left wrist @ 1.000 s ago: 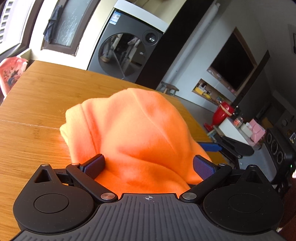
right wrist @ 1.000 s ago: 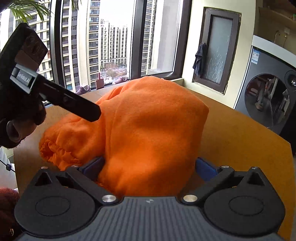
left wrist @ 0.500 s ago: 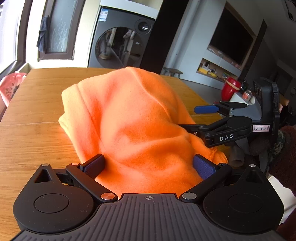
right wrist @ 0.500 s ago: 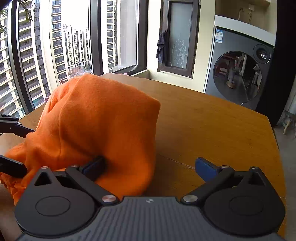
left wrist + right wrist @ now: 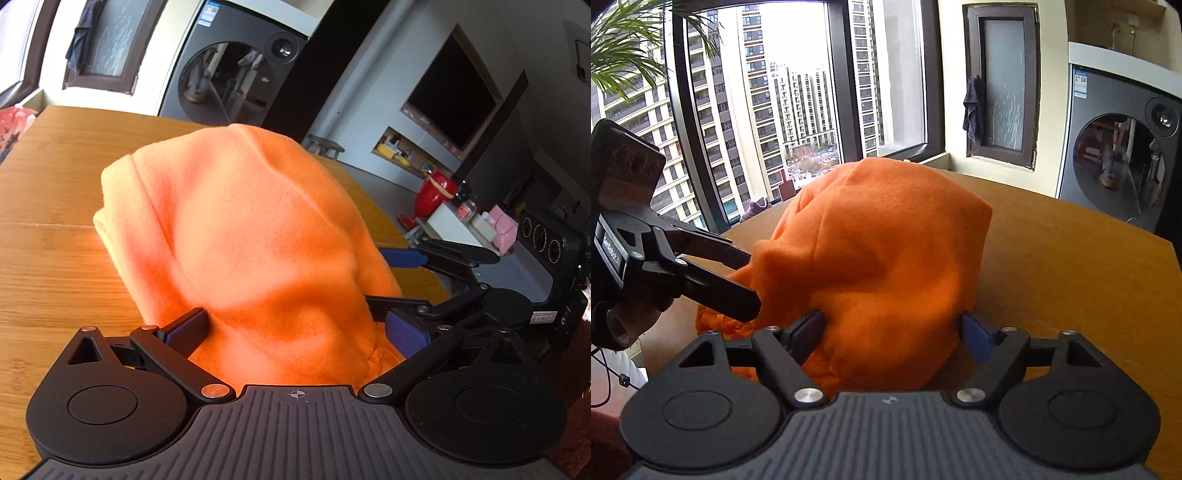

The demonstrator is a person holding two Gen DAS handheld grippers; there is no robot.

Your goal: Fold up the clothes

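An orange fleece garment (image 5: 258,236) lies bunched in a mound on the wooden table (image 5: 55,258); it also shows in the right wrist view (image 5: 882,251). My left gripper (image 5: 295,328) is open, its blue pads on either side of the garment's near edge. My right gripper (image 5: 890,332) is open too, its pads straddling another edge of the same mound. The right gripper shows at the right of the left wrist view (image 5: 443,284), and the left gripper at the left of the right wrist view (image 5: 683,266), both against the cloth.
The table edge (image 5: 1126,229) runs close on the right. A washing machine (image 5: 236,77) stands beyond the table. A red bag (image 5: 14,125) sits at the table's far left. Large windows (image 5: 798,92) are behind.
The right gripper swung back over the garment, so its right pad is now against the cloth instead of over bare table. The mound has been pushed taller and narrower.
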